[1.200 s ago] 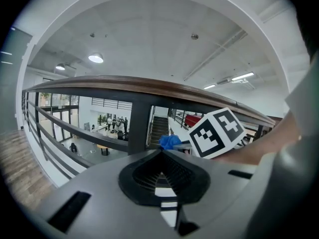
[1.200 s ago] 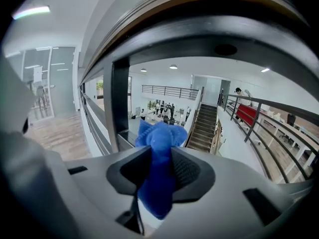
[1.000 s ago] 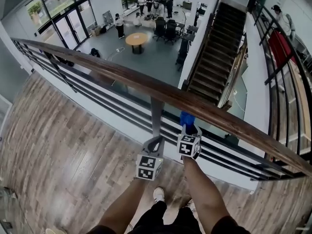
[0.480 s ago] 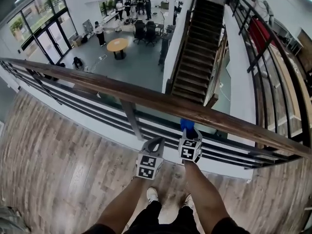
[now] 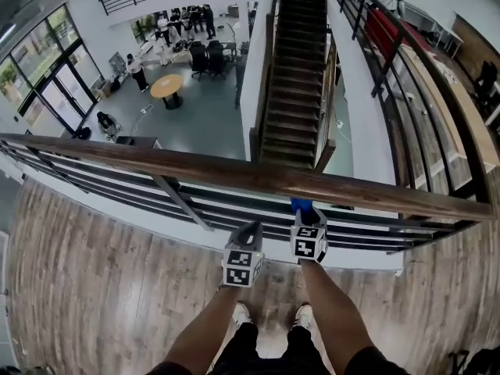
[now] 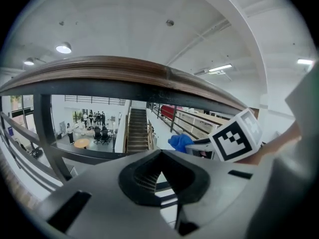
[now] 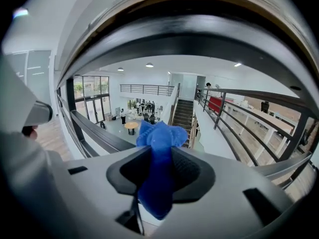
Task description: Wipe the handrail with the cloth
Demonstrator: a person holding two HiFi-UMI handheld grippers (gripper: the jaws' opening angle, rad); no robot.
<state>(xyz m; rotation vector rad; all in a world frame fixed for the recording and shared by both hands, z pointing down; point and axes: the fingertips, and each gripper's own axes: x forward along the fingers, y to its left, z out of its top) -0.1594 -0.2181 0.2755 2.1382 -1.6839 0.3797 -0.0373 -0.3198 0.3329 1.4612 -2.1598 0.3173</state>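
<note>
Cloth (image 7: 158,138) looks soft and light, pinched mid-bunch by right gripper (image 7: 160,173) just under handrail (image 5: 234,174), tuft free for wiping; left gripper (image 6: 160,176) closed on nothing.

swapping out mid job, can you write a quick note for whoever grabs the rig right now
Left tongs: shut and empty, held low in front of the railing, beside the right one.
Right tongs: shut on the blue cloth, which bunches out past the tips.
Wooden handrail: runs across in front. The cloth sits just under its near edge; I cannot tell if it touches.
Done: cloth gripped and at the rail. No wiped stretch can be told apart.
Left: press the cloth onto the rail's top and wipe along it.
</note>
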